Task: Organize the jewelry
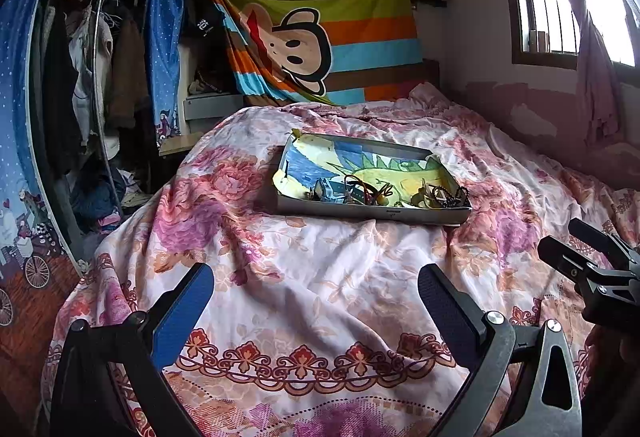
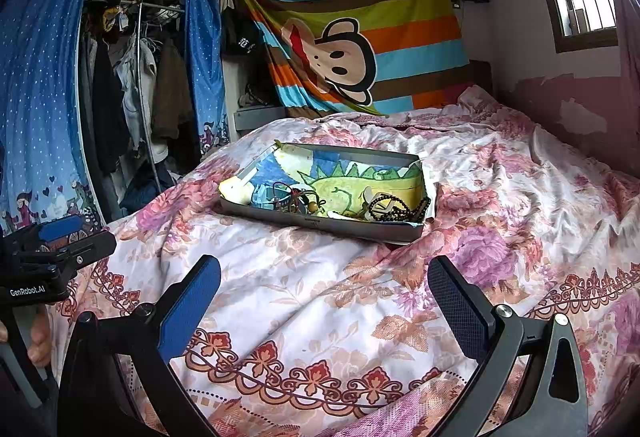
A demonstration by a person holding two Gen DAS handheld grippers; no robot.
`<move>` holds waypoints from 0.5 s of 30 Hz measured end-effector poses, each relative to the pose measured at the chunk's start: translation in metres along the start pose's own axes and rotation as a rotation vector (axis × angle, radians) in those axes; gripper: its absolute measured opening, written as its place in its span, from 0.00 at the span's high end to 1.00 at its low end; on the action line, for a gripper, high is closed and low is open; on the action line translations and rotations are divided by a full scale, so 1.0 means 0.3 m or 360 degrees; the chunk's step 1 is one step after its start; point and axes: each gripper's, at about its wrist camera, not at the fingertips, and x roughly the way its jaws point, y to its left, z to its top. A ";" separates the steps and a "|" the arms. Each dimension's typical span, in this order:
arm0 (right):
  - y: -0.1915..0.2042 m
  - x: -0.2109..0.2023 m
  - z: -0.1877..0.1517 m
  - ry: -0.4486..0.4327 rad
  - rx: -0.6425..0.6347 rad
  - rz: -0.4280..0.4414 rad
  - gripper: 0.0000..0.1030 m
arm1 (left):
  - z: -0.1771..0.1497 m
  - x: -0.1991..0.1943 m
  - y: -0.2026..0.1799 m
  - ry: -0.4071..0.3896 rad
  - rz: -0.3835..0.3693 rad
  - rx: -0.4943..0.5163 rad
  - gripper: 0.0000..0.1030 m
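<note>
1. Left wrist view: the left gripper (image 1: 316, 289) is hanging low over the flowery blanket (image 1: 320, 257). Its two blue fingers (image 1: 184, 313) are standing wide apart and are holding nothing.
2. Further up the bed, a flat gray tray (image 1: 372, 213) is sitting on the blanket. A bright dinosaur drawing (image 1: 384, 167) is lining its floor.
3. The jewelry (image 1: 384, 193) is lying in a mixed-up heap along the tray's near edge. A dark bead string (image 1: 452, 195) is resting at the right end, and red and dark cords (image 1: 356, 187) are curling in the middle.
4. The right gripper (image 1: 576, 253) is peeking in at the right edge, near the blanket. From here I cannot tell how its fingers are standing.
5. Right wrist view: the right gripper (image 2: 324, 285) is also hanging over the blanket (image 2: 320, 277), fingers wide apart and empty.
6. The tray (image 2: 320, 223) is sitting well ahead of it. The black bead string (image 2: 400, 211) is lying at the right end, and the cords (image 2: 296, 197) are bunching nearer the left.
7. The left gripper (image 2: 60, 237) is showing at the left edge.
8. My guess: both grippers are waiting away from the tray. The pile is looking jumbled, so sorting seems to be needed. Any next pick is calling for reaching forward and pinching one thin strand gently, so the others are not getting dragged along.
</note>
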 end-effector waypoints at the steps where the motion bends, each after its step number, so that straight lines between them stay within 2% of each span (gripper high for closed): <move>1: 0.000 0.000 0.000 0.0001 0.0000 -0.0001 0.01 | 0.000 0.000 0.003 0.0000 0.0000 0.0001 0.00; 15: 0.001 -0.001 0.004 0.0002 0.0000 -0.0001 0.01 | 0.000 0.000 -0.002 0.0001 0.0001 0.0002 0.00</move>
